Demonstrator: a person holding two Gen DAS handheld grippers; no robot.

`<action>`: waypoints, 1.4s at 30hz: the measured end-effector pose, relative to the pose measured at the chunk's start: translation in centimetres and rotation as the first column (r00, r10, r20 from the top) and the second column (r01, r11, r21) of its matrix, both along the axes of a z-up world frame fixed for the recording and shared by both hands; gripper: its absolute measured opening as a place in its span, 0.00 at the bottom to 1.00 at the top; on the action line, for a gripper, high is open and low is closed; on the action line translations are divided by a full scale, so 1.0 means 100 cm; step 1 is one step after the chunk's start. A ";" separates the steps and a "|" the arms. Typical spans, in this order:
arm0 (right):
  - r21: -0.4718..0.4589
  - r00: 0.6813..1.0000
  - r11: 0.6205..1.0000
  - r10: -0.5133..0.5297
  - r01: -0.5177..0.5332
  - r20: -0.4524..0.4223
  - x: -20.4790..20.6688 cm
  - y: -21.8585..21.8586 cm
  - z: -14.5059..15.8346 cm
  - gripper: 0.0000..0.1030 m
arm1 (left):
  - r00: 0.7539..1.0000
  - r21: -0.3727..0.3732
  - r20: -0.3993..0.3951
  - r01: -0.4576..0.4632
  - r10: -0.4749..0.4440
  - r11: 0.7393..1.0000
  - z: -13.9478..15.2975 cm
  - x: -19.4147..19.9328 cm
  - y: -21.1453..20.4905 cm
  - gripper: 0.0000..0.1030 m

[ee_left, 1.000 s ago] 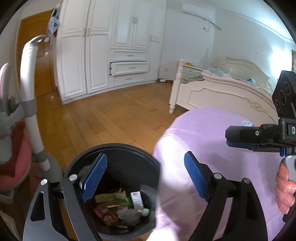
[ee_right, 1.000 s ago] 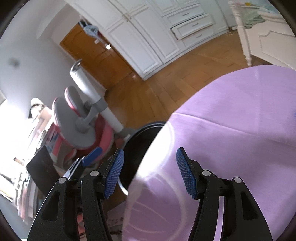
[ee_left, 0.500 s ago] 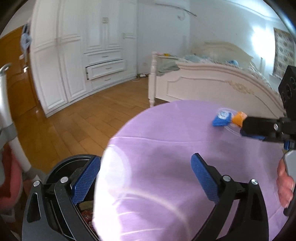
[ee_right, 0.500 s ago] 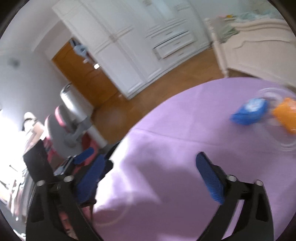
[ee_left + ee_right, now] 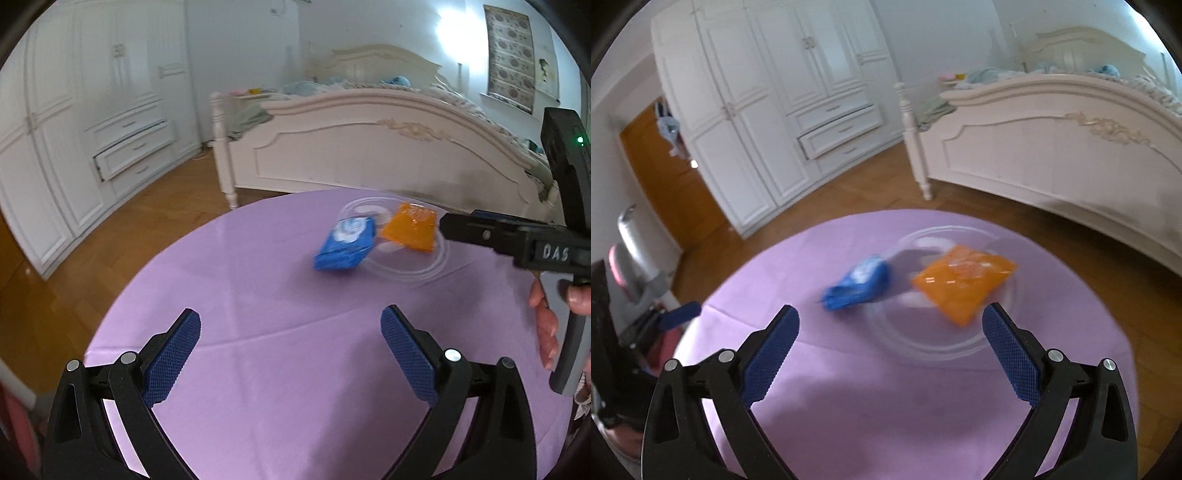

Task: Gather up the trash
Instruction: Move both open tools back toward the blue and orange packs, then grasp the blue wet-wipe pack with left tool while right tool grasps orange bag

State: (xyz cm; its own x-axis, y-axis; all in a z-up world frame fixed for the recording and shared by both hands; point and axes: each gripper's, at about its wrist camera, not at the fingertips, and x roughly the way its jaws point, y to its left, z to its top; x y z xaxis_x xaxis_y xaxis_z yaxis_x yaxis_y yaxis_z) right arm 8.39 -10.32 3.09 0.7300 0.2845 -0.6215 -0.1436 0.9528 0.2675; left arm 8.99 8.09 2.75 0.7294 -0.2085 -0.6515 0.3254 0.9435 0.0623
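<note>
A blue snack packet [image 5: 345,242] [image 5: 858,284] and an orange packet [image 5: 410,227] [image 5: 964,282] rest on a clear plastic plate [image 5: 413,267] [image 5: 923,339] on the round table with a lilac cloth [image 5: 277,369] [image 5: 868,406]. My left gripper [image 5: 290,354] hangs open over the near side of the table, well short of the packets, with nothing between its fingers. My right gripper [image 5: 890,350] is open too, close in front of the plate, empty. In the left wrist view the right gripper's body [image 5: 517,240] and the hand [image 5: 546,325] holding it reach in from the right, beside the orange packet.
A cream bed [image 5: 369,147] [image 5: 1052,147] stands just behind the table. White wardrobes [image 5: 92,129] [image 5: 768,110] with one drawer ajar line the far wall across the wooden floor. A pink and grey chair [image 5: 631,251] stands left of the table.
Both grippers have swung away from the black bin and the chair to face the table; the packets and plate have come into view. The right jaws opened wider.
</note>
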 end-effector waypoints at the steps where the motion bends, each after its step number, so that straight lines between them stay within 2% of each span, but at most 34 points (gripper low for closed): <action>1: -0.004 1.000 1.000 -0.005 0.005 -0.005 0.002 -0.001 -0.002 0.95 | 1.000 0.003 -0.003 0.007 -0.007 1.000 -0.001 0.005 -0.005 0.94; 7: -0.008 0.999 1.000 -0.021 0.020 -0.032 0.026 -0.017 -0.017 0.95 | 0.998 -0.026 -0.047 0.030 -0.031 0.999 -0.010 0.041 -0.024 0.94; 16: -0.032 0.999 0.999 -0.017 0.016 -0.049 0.063 -0.027 -0.030 0.94 | 0.995 -0.030 -0.083 0.056 -0.059 0.998 -0.025 0.075 -0.041 0.94; 25: -0.077 0.997 0.997 0.008 -0.014 -0.073 0.084 -0.023 -0.043 0.72 | 0.991 -0.051 -0.097 0.089 -0.094 0.995 -0.033 0.097 -0.050 0.93; 26: -0.083 0.996 0.996 0.013 -0.020 -0.083 0.086 -0.023 -0.045 0.66 | 0.989 -0.058 -0.109 0.094 -0.100 0.994 -0.036 0.099 -0.051 0.87; 27: -0.085 0.997 0.996 0.015 -0.022 -0.082 0.085 -0.022 -0.045 0.63 | 0.986 -0.061 -0.126 0.098 -0.106 0.993 -0.040 0.100 -0.052 0.77; 29: -0.090 0.996 0.995 0.028 -0.036 -0.087 0.085 -0.019 -0.045 0.57 | 0.976 -0.064 -0.183 0.109 -0.119 0.992 -0.047 0.104 -0.055 0.65; 32: -0.092 0.993 0.994 0.045 -0.055 -0.109 0.085 -0.015 -0.048 0.45 | 0.975 -0.064 -0.181 0.118 -0.128 0.991 -0.047 0.101 -0.058 0.56; 33: -0.092 0.993 0.994 0.045 -0.056 -0.111 0.084 -0.015 -0.048 0.39 | 0.975 -0.063 -0.179 0.122 -0.132 0.991 -0.046 0.099 -0.058 0.50; 36: -0.085 0.992 0.995 0.050 -0.060 -0.112 0.080 -0.013 -0.048 0.33 | 0.975 -0.079 -0.180 0.122 -0.134 0.989 -0.045 0.096 -0.056 0.47; 42: -0.005 0.994 0.998 0.058 -0.058 -0.092 0.059 -0.016 -0.040 0.31 | 0.976 -0.109 -0.176 0.106 -0.125 0.988 -0.042 0.080 -0.044 0.44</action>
